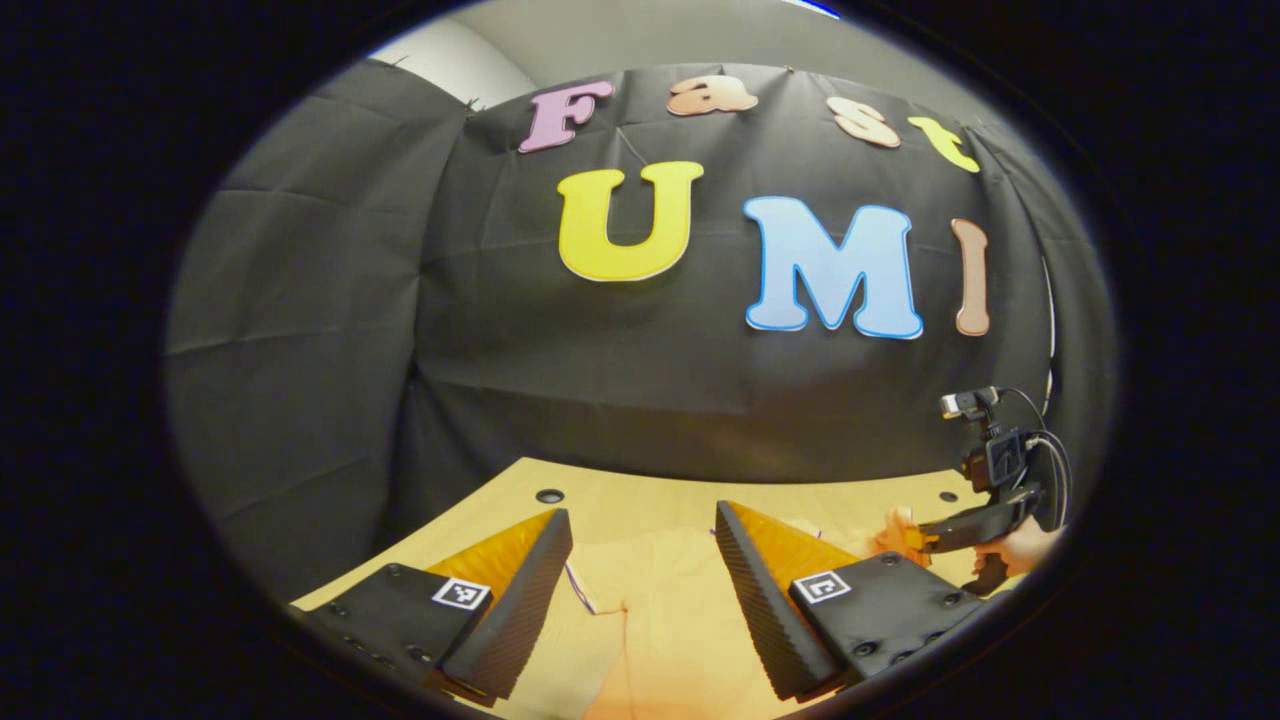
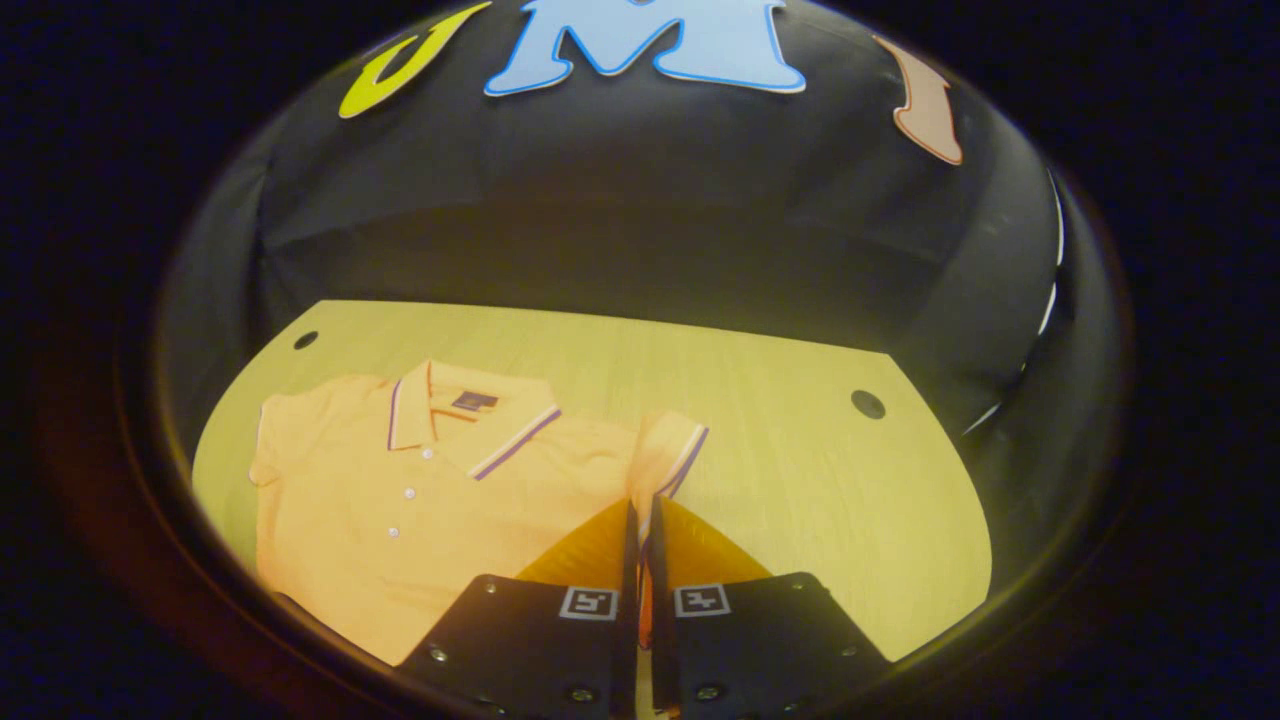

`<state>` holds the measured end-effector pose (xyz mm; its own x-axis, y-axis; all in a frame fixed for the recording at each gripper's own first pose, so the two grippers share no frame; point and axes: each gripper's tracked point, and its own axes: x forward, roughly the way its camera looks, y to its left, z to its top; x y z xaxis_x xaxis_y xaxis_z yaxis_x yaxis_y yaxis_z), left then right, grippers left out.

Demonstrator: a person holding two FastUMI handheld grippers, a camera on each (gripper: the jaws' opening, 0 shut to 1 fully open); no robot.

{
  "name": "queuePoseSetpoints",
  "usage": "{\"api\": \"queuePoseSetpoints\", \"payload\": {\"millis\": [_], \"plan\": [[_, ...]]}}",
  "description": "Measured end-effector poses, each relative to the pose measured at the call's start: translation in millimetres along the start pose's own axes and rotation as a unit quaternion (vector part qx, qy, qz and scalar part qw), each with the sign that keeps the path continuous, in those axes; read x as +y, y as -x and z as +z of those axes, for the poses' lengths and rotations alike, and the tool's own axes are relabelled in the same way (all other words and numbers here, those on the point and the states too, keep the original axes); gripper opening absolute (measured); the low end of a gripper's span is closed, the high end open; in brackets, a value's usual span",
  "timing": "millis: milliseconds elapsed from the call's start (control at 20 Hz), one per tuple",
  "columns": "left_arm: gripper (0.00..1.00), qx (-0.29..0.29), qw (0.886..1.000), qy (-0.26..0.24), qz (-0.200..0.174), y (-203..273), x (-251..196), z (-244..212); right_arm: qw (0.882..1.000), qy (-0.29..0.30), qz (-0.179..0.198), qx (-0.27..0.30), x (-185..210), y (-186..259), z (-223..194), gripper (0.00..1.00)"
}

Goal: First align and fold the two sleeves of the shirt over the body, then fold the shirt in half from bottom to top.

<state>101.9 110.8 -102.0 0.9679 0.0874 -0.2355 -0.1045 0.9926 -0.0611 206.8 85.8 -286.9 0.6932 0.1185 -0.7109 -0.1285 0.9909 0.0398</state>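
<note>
- Low in the left gripper view, the left gripper [image 1: 640, 570] has its two fingers [image 1: 520, 600] wide apart, with nothing between them.
- Under the gap lies the orange shirt [image 1: 660, 620], flat on the wooden table [image 1: 620, 490].
- A thin striped edge of the shirt shows just beside the left finger.
- Off to the right in this view, the right gripper [image 1: 925, 540] is farther away, with a hand [image 1: 1025, 550] holding it.
- Its tip touches a bunched bit of the shirt there, but it is too small to tell how its fingers stand from here.
- A small camera [image 1: 970, 402] with wires sits on top of that gripper.
- A round hole [image 1: 549, 495] is in the table near the back wall.

- Next, in the right gripper view, the right gripper [image 2: 640, 520] has its fingers [image 2: 590, 550] pressed together on the sleeve [image 2: 665, 450] of the shirt.
- A thin strip of cloth shows between the two fingers.
- The sleeve has a striped cuff and stands up a little from the table [image 2: 800, 450].
- The shirt [image 2: 400, 500] lies face up on the left part of the table, with its collar [image 2: 450, 410] toward the back wall.
- Small white buttons [image 2: 409, 493] run down its front.
- Another round hole [image 2: 868, 404] is in the table to the right, well apart from the shirt.
</note>
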Motion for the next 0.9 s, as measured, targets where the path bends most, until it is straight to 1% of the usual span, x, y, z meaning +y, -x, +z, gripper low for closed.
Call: {"api": "queuePoseSetpoints", "payload": {"millis": [150,200,250,350,450,650,700,750,800,850,900], "plan": [[0.96,-0.003,1.000,-0.003,-0.009,-4,4,1,1.000,0.009,0.010,0.011,16,-4,-4,0.06],[0.96,-0.003,1.000,-0.004,-0.011,-7,6,1,1.000,0.010,0.012,0.019,21,-6,-9,0.10],[0.96,-0.003,1.000,-0.002,-0.014,-10,7,2,0.999,0.012,0.014,0.027,26,-7,-12,0.07],[0.95,-0.002,1.000,0.000,-0.021,-16,12,-1,0.999,0.027,0.005,0.042,30,-14,-20,0.08],[0.95,-0.003,1.000,0.000,-0.026,-21,19,-2,0.998,0.033,0.005,0.053,35,-12,-23,0.08],[0.96,0.006,0.999,-0.001,-0.039,-36,32,-8,0.997,0.022,0.000,0.070,47,-16,-30,0.10],[0.94,0.010,0.999,-0.001,-0.044,-40,35,-11,0.997,0.014,-0.001,0.072,49,-15,-30,0.09],[0.94,0.014,0.999,-0.001,-0.050,-45,37,-13,0.997,0.008,-0.001,0.072,52,-13,-28,0.13],[0.93,0.019,0.998,-0.001,-0.057,-49,38,-17,0.998,0.002,-0.002,0.071,54,-11,-26,0.19],[0.96,0.024,0.998,-0.002,-0.063,-54,39,-23,0.998,-0.002,-0.004,0.067,54,-8,-23,0.28],[0.96,0.029,0.997,-0.003,-0.067,-60,41,-26,0.998,-0.005,-0.007,0.062,56,-4,-19,0.29]]}}
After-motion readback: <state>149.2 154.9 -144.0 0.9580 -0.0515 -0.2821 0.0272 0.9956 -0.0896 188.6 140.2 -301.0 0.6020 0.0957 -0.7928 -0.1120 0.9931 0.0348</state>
